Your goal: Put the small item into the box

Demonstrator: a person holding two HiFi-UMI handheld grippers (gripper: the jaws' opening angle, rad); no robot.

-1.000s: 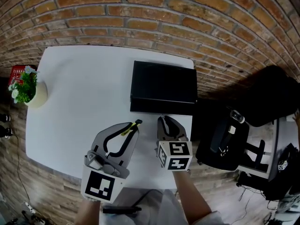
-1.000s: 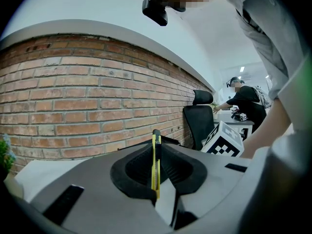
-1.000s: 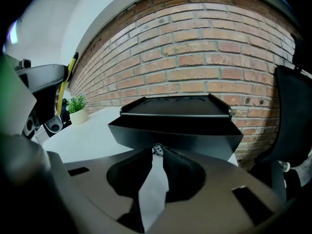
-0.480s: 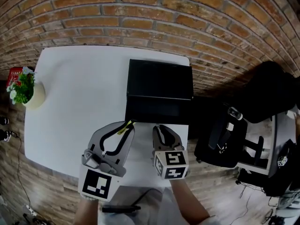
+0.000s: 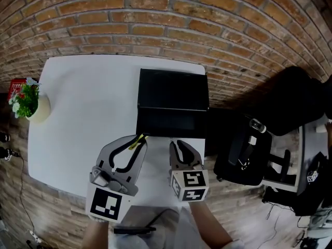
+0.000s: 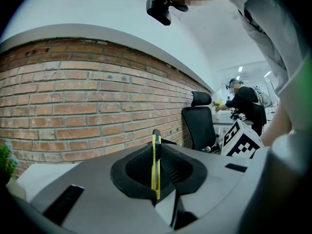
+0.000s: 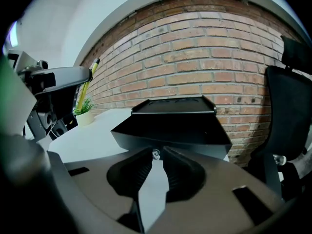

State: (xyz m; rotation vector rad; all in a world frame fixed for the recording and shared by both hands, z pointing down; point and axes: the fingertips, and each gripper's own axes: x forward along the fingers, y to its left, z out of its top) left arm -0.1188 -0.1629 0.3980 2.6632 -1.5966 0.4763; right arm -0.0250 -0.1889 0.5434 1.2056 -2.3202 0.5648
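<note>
A black box (image 5: 173,90) stands at the back right of the white table (image 5: 83,102), against the brick wall. My left gripper (image 5: 139,140) is shut on a slim yellow utility knife (image 5: 137,141), which stands upright between its pads in the left gripper view (image 6: 155,167) and is held just left of the box's front. My right gripper (image 5: 179,143) is at the middle of the box's front edge. In the right gripper view its jaws (image 7: 155,154) are closed on a small silver piece at the front lip of the box's dark lid (image 7: 170,130).
A small potted plant (image 5: 28,101) sits at the table's left edge, with a red thing (image 5: 15,82) behind it. A black office chair (image 5: 244,154) and dark bags stand right of the table. A person works at a far desk (image 6: 246,106).
The box's front face now shows larger than a second ago, with my right gripper a little nearer me. The left gripper and the knife have edged slightly left.
</note>
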